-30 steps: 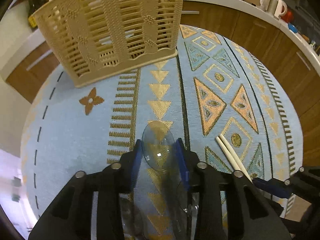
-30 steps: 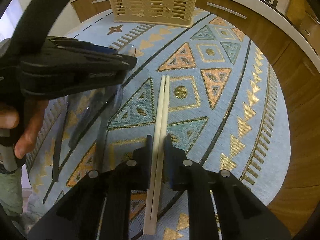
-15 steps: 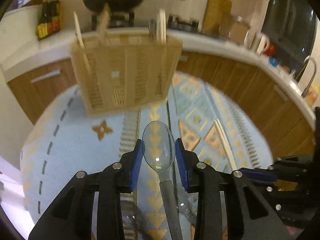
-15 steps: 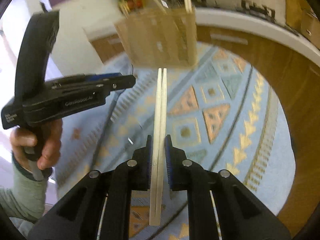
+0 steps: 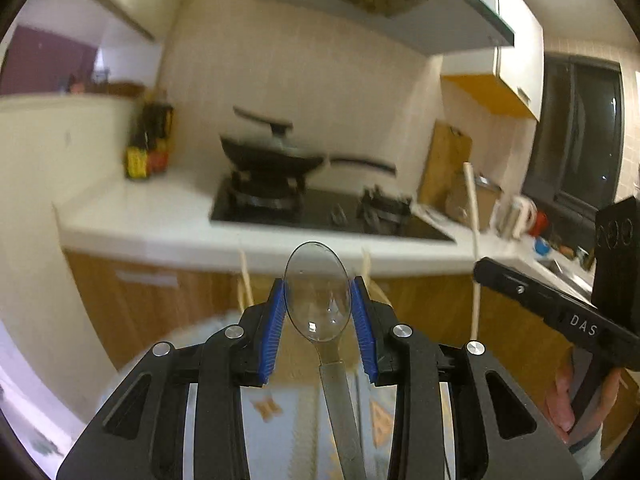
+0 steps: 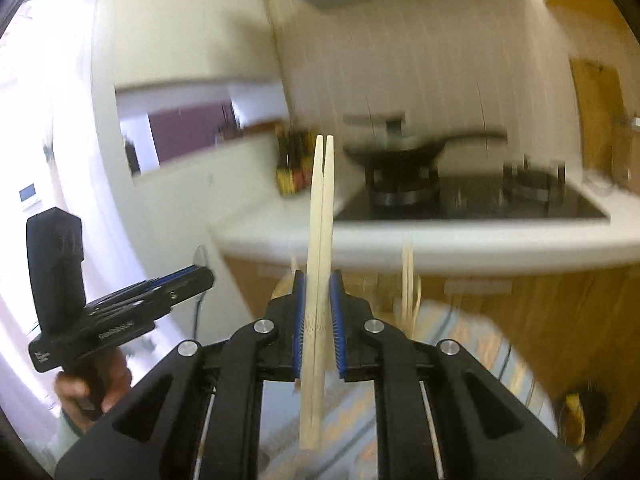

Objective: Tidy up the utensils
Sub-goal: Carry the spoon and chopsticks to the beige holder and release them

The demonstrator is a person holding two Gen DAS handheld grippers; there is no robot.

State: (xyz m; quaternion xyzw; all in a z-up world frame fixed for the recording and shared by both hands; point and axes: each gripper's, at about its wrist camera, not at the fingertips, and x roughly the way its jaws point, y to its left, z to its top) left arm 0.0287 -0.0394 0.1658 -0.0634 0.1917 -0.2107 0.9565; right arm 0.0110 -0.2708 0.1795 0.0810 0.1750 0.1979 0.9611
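A white worktop [image 5: 160, 216] with a black hob [image 5: 320, 208] and a dark pan [image 5: 272, 156] fills the blurred background, wooden cabinet fronts [image 6: 560, 312] below it. The left tongs [image 5: 318, 312] are clenched on the bowl of a clear plastic spoon [image 5: 318, 300], held up in the air. The right tongs [image 6: 318, 312] grip a pair of pale chopsticks [image 6: 320, 220], upright and touching.

Clear spoon [image 5: 317, 292], pale cream chopsticks [image 6: 319, 240]
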